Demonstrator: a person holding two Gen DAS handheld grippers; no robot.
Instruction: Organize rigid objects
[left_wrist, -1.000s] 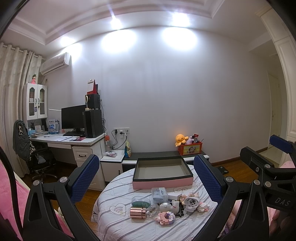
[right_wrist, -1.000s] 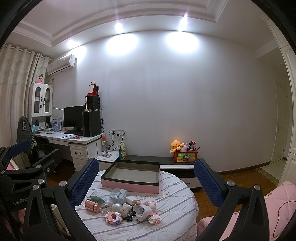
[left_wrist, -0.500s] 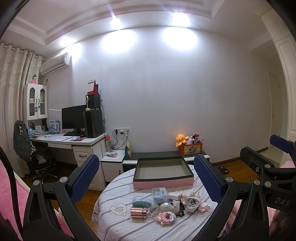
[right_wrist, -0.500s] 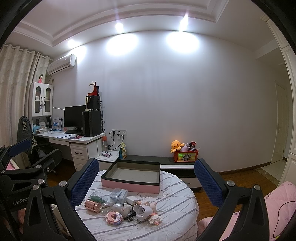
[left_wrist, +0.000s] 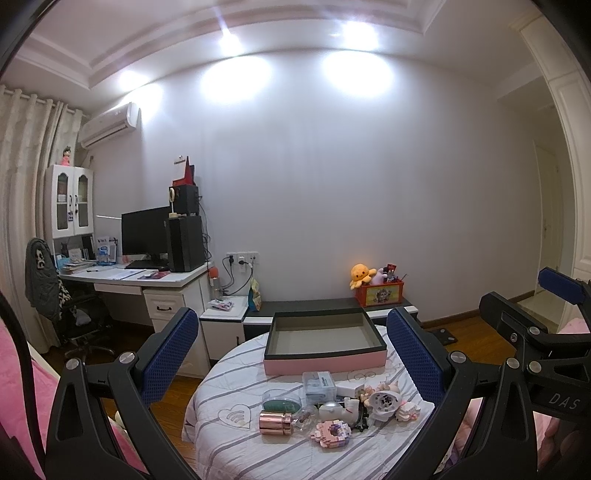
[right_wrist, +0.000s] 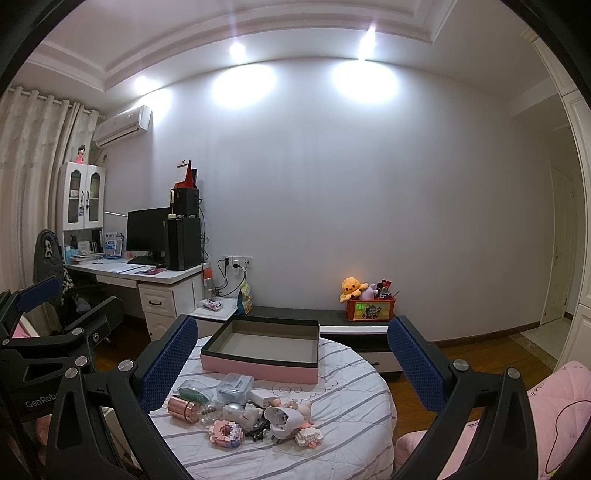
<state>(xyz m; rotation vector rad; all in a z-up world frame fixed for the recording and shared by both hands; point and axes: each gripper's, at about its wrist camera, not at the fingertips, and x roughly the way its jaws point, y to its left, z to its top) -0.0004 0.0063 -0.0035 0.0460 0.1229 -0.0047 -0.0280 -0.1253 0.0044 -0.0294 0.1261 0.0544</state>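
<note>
Behind scattered trinkets (left_wrist: 332, 406), pink box (left_wrist: 325, 360) sits empty; both tongs (left_wrist: 291, 354) (right_wrist: 291, 354) apart.

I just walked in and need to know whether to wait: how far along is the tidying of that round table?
Nothing looks done: the pink box is empty. Nothing is in hand either; the left gripper and right gripper hang open above the table. Everything remains: rose-gold cylinder, block toy and the rest.

Open tray (left_wrist: 325, 332) behind clutter (left_wrist: 332, 406)
</note>
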